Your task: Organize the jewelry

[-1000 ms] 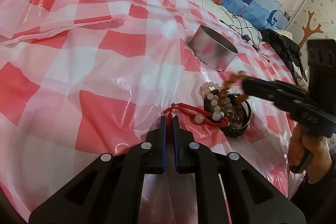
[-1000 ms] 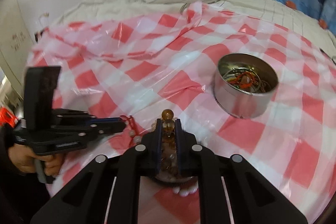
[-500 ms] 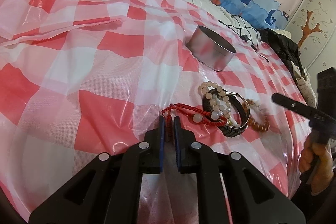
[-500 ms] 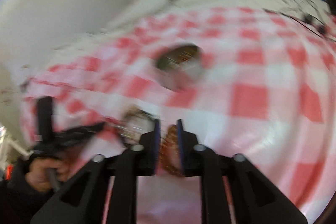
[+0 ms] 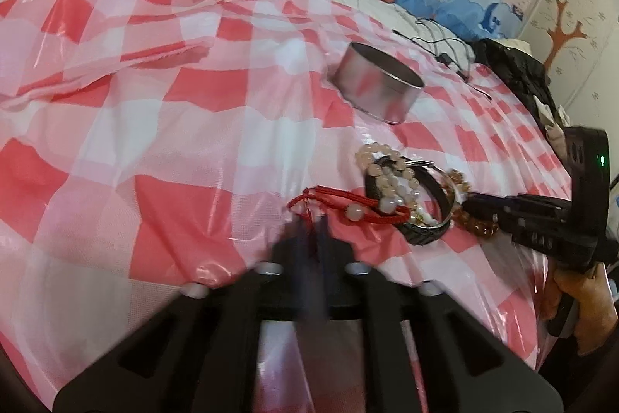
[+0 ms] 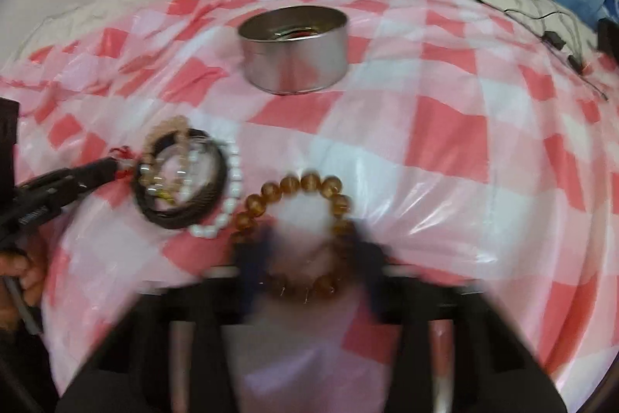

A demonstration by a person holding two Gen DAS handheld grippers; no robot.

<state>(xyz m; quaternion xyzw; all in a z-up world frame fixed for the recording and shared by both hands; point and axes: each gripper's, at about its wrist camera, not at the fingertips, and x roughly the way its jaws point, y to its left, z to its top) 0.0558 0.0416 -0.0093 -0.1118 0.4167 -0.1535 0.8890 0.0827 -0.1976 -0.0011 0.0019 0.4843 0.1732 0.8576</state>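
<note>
Jaws of the right gripper [image 6: 309, 250] are closing with the amber bead bracelet [image 6: 301, 182] lying flat on the checked sheet [image 6: 445, 126] between them; blur hides whether they touch it yet. Jaws of the left gripper [image 5: 307, 223] are fully closed on the red cord bracelet [image 5: 348, 204], probably to pin the tangled pile while one piece is separated. A dark bangle [image 6: 182, 215] and a white bead string [image 6: 234, 180] lie just beside the amber bracelet. The open tin [image 6: 294, 60], the likely destination, stands well apart beyond them over bare sheet. Cables [image 6: 549, 37] lie near the far right edge of the bed.
</note>
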